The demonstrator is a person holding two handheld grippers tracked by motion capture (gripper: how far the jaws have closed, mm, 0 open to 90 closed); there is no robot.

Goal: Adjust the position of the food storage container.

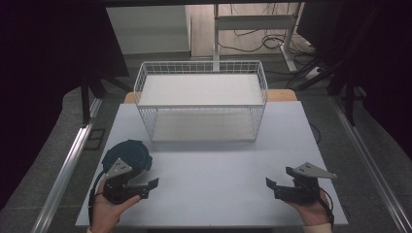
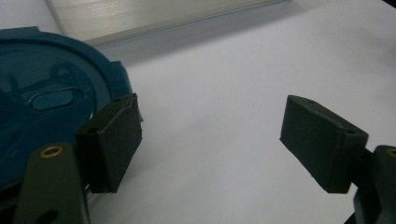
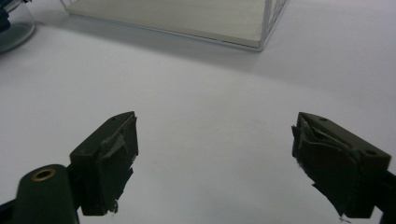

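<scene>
White table (image 1: 214,179) carries a wire rack (image 1: 201,99) at the back. Our blue lid (image 1: 128,155) lies front-left, just beside our left gripper (image 1: 145,187); it looks light, stiff and slick, so grip the rim. Both grippers, right (image 1: 274,189) included, gape wide and empty.

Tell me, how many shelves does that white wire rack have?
2. The wire rack holds an upper shelf just under its top rim and a lower shelf down at table level. Both look bare; nothing seems hidden.

Black grippers with blocky fingers (image 2: 112,144), brass screws, grey triangular plates.
</scene>
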